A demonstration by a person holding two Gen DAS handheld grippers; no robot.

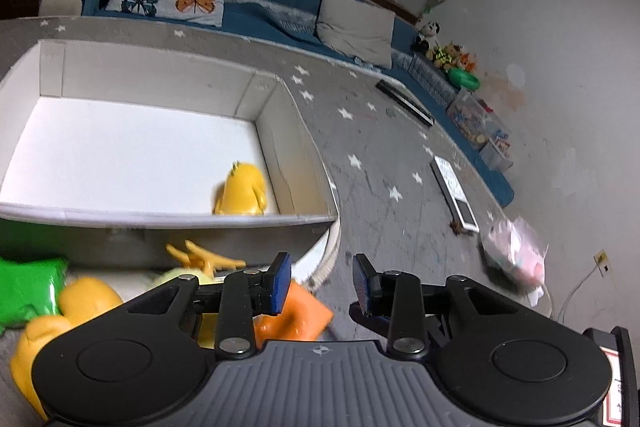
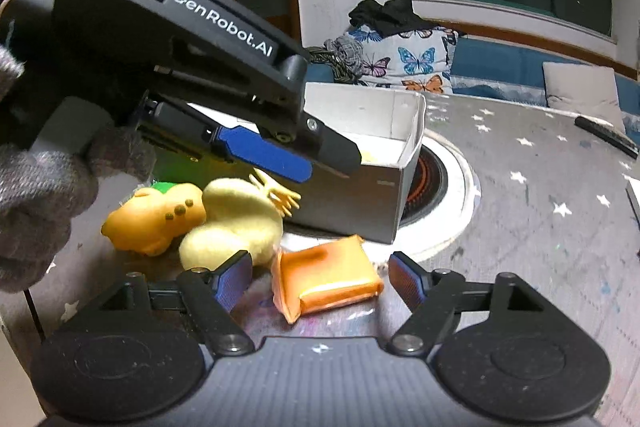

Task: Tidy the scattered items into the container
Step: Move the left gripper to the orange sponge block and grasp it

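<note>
Just ahead of the right gripper (image 2: 320, 277), whose jaws stand wide and empty, an orange packet (image 2: 326, 281) lies on the grey mat beside a pale plush duck (image 2: 236, 223). Farther off, the white box (image 1: 280, 115) holds a yellow toy (image 1: 242, 191). Near it, the left gripper (image 1: 322, 283) hangs open, empty.

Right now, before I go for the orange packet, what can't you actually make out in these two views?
- Yellow rubber dinosaur toy in the white cardboard box: left wrist view, base hidden by the near wall.
- Green plastic packet: cut off by the left frame edge.
- Box interior: right wrist view, mostly blocked by the left gripper.
- Pink bag: motion-blurred, contents unreadable.
</note>
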